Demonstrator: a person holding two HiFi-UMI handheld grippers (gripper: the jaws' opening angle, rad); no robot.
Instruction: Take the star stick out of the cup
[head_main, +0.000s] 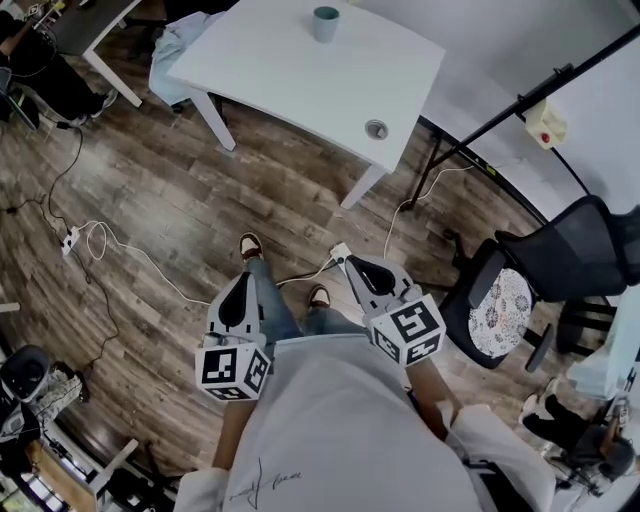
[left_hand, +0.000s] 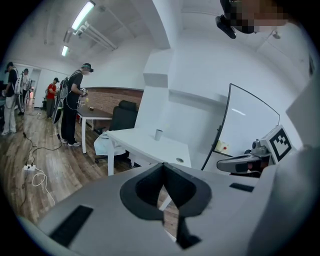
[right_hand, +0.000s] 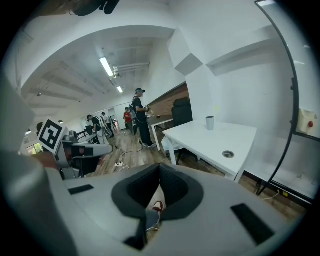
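Note:
A grey-blue cup (head_main: 326, 24) stands near the far edge of the white table (head_main: 300, 75), well away from both grippers. It also shows small in the left gripper view (left_hand: 158, 134) and the right gripper view (right_hand: 210, 122). No star stick can be made out in it at this distance. My left gripper (head_main: 244, 278) hangs by the person's left leg, shut with nothing in it (left_hand: 162, 167). My right gripper (head_main: 351, 263) is held by the right leg, also shut and empty (right_hand: 159, 167). Both point toward the table.
The table has a round cable hole (head_main: 376, 129) near its front corner. A black stand (head_main: 500, 115) and a black office chair (head_main: 565, 255) are at the right, with a patterned-seat chair (head_main: 498, 305). Cables and a power strip (head_main: 70, 240) lie on the wood floor at the left. People (left_hand: 75, 105) stand at a distant desk.

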